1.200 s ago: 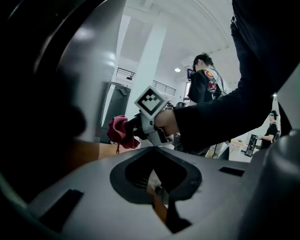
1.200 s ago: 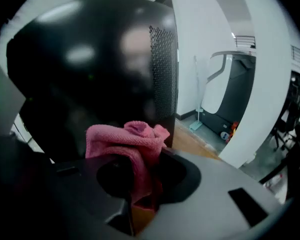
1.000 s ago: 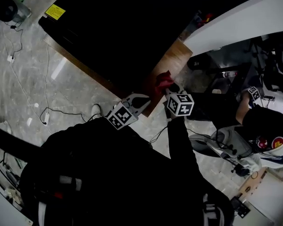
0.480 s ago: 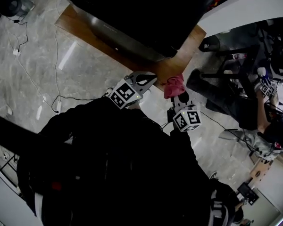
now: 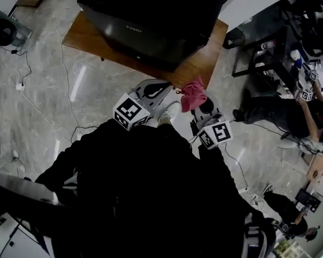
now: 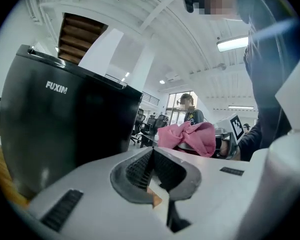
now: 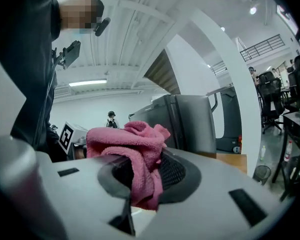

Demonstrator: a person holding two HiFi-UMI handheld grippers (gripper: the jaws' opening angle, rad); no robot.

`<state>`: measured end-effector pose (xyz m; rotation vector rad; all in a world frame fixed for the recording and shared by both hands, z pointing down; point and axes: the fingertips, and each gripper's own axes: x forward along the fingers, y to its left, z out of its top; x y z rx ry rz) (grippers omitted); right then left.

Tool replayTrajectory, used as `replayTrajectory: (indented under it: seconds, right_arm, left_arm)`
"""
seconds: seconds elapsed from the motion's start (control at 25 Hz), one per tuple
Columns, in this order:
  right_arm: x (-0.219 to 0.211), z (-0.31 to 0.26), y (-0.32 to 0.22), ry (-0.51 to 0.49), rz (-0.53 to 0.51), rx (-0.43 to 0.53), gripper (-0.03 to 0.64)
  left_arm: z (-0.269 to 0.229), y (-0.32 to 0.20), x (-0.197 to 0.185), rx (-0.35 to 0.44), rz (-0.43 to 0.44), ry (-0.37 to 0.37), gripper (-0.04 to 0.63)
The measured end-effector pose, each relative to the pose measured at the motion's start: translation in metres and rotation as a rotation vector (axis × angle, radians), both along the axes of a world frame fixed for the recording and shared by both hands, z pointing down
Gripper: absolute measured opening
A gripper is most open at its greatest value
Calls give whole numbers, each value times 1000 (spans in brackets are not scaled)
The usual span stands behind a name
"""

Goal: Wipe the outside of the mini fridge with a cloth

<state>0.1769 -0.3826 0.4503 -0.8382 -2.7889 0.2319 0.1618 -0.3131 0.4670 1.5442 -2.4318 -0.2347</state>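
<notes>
The black mini fridge [image 5: 156, 20] stands on a low wooden board [image 5: 89, 39] on the floor; it also fills the left of the left gripper view [image 6: 60, 129] and shows grey in the right gripper view [image 7: 190, 126]. My right gripper [image 5: 196, 104] is shut on a pink cloth [image 5: 194, 94], bunched between its jaws [image 7: 140, 164], held short of the fridge's near corner. The left gripper [image 5: 164, 90] is shut with nothing in it, a little left of the cloth [image 6: 190, 139].
Cables [image 5: 64, 90] trail over the marble floor at the left. A person sits at a desk [image 5: 290, 106] on the right, with office chairs behind. The wooden board's corner [image 5: 204, 58] lies just ahead of the cloth.
The view has swung, so the fridge now sits higher and farther off. Both grippers have drawn back from the board's edge, the right one still gripping the cloth.
</notes>
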Motion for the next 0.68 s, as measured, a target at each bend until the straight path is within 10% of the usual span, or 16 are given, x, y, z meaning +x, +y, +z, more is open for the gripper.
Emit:
replayTrajectory:
  seconds: [0.68]
  right_arm:
    - [42, -10, 85, -46, 32, -9, 78]
  left_arm:
    - [-22, 93, 37, 24, 36, -66, 6]
